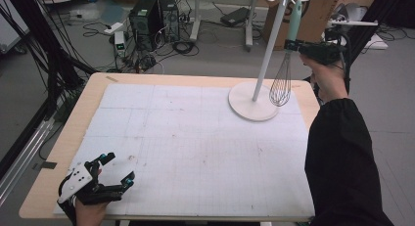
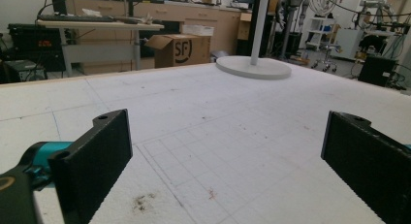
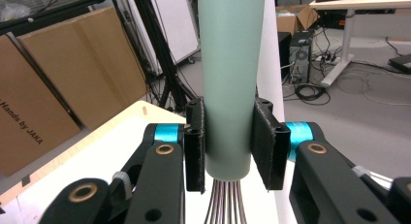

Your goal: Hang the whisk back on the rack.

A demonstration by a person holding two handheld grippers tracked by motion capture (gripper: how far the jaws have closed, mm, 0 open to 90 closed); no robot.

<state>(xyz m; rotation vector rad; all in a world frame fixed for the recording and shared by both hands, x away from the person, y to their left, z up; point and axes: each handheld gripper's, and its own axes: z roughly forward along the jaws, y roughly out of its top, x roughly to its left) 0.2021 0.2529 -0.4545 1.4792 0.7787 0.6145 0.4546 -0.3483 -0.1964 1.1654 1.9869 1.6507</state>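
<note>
The right gripper (image 1: 296,46) clamps the whisk (image 1: 286,64) by its handle at two o'clock, beside the stand (image 1: 253,101) (hanging seemingly undone). The left gripper (image 1: 116,170) rests released at seven.

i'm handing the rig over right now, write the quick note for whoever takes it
Right gripper: shut on the whisk, clamped on the lower end of its mint handle, wires hanging down, held in the air beside the pole of the white hook stand.
Left gripper: open, holding nothing, resting low at the near left of the table mat.
Done: whisk is gripped and up by the stand.
Left: whether it is going onto or coming off the top hooks cannot be told; finish that move.
</note>
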